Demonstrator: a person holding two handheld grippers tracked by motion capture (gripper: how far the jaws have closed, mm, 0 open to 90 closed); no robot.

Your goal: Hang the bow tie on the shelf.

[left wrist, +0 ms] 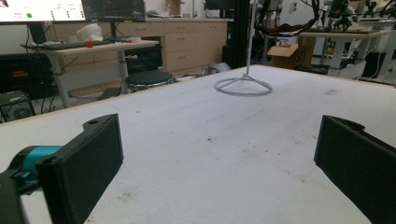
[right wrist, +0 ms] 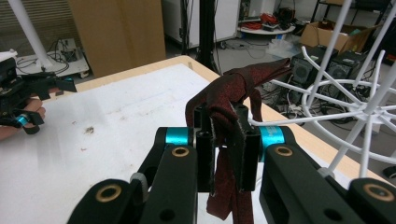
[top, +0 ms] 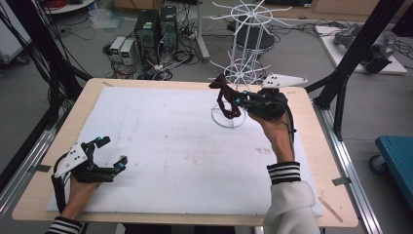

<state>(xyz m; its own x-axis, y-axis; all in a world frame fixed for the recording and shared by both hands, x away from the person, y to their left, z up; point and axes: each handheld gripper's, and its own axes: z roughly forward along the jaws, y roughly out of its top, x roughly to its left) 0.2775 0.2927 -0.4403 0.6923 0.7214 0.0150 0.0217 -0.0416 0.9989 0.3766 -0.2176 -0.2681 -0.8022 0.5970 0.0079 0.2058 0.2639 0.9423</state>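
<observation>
right gripper view: right claw (right wrist: pixel 223 140) clamps dark red tie (right wrist: pixel 233 88).

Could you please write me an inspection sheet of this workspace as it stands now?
Surface: white mat on a wooden table, with faint brown specks and smudges.
Job's things: dark red necktie clamped in the right gripper, held up by the white wire rack that stands at the mat's far side.
Clutter: nothing seen on the mat besides the rack.
Grippers: right gripper shut on the necktie; left gripper open and holding nothing, low over the mat's near left.
Cables: a black cable trails from each gripper along the forearm; tangled cables on the floor beyond the table.
Surroundings: computer towers, a stool, black frame posts.
</observation>
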